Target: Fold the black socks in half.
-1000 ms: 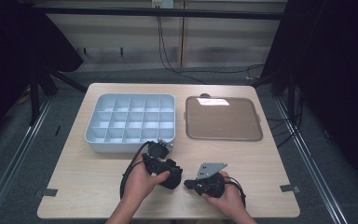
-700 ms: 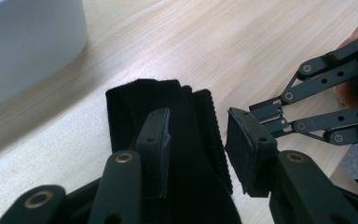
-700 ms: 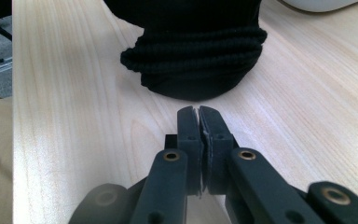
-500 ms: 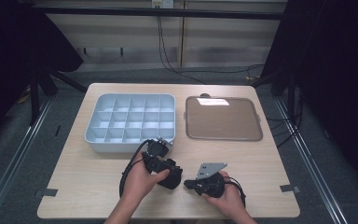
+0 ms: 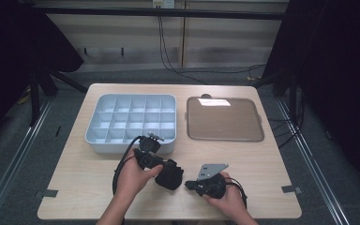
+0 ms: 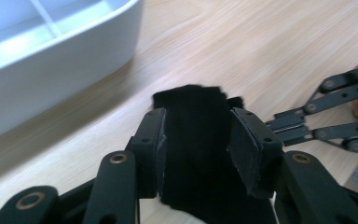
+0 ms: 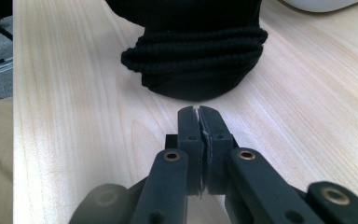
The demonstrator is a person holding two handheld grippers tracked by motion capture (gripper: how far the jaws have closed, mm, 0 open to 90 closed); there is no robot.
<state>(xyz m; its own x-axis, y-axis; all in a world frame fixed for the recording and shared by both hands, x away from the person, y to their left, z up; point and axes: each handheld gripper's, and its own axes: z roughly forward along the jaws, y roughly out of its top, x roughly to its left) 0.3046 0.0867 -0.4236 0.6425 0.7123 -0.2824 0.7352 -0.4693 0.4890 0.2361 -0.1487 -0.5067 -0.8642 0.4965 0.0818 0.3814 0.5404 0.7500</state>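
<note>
A black knitted cloth bundle [image 5: 170, 175] lies on the wooden table near its front edge. My left gripper [image 6: 196, 144] is shut on the black cloth [image 6: 193, 140], which bulges between both pads. My right gripper [image 7: 198, 116] rests low on the table with its jaws shut and nothing between them, its tips a short way from the ribbed edge of the cloth [image 7: 193, 60]. In the high view the right gripper [image 5: 189, 185] points left at the bundle, and the left gripper [image 5: 161, 168] is held from the left.
A light blue tray [image 5: 132, 123] with several compartments stands behind the left hand; its white wall [image 6: 51, 60] is close in the left gripper view. A brown flat tray [image 5: 225, 119] sits at the back right. The right gripper's linkage [image 6: 335, 112] shows at the right of that view.
</note>
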